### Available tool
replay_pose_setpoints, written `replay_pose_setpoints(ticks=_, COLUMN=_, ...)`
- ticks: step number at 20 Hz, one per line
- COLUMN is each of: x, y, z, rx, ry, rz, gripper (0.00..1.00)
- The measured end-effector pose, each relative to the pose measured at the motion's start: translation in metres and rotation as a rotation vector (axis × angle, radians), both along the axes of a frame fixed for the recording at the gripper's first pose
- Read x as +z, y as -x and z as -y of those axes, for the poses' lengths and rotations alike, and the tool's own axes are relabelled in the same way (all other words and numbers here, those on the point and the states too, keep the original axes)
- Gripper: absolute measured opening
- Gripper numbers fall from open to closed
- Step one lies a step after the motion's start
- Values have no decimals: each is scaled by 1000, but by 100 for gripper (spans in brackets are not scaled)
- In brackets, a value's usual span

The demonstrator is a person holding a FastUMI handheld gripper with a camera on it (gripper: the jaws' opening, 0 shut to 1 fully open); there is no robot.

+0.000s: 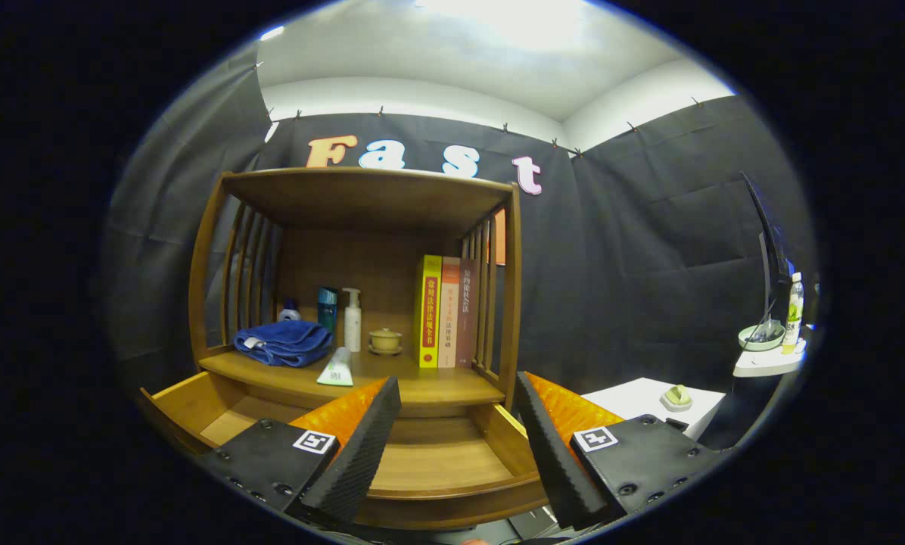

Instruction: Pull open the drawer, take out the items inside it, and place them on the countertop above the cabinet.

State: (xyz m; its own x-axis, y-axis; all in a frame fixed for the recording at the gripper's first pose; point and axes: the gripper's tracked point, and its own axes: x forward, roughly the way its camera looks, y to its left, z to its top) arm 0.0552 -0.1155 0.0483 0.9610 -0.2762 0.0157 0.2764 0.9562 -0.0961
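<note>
So, biggest first: the wooden cabinet (362, 280) stands beyond the claw (456, 446), its countertop (422, 387) just ahead of the fingertips, prob the drop-off spot since the task puts drawer items there. Drawer (437, 473) is pulled open and sits under and between the fingers (362, 446); the floor I can see looks bare, tho the fingers hide parts of it, so can't be sure it's emptied. Claw is spread wide, pinching nothing.

On the countertop beyond the fingers: folded blue towel (284, 342) to the left, three books (446, 312) upright to the right w/ Chinese spine titles too small to read, bottles (340, 316) at the back, a tube (337, 368) nearest the edge, a small lidded cup (385, 341). Square markers (315, 441) sit on both claw bodies.
</note>
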Motion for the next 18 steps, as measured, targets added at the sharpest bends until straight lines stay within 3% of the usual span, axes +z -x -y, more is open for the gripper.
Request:
replay_pose_setpoints(ticks=5, x=-16, y=25, z=-1, rx=7, ry=-31, rz=-4, gripper=99)
replay_pose_setpoints(ticks=18, x=-57, y=66, z=-123, rx=237, ry=-79, rz=-59, gripper=99)
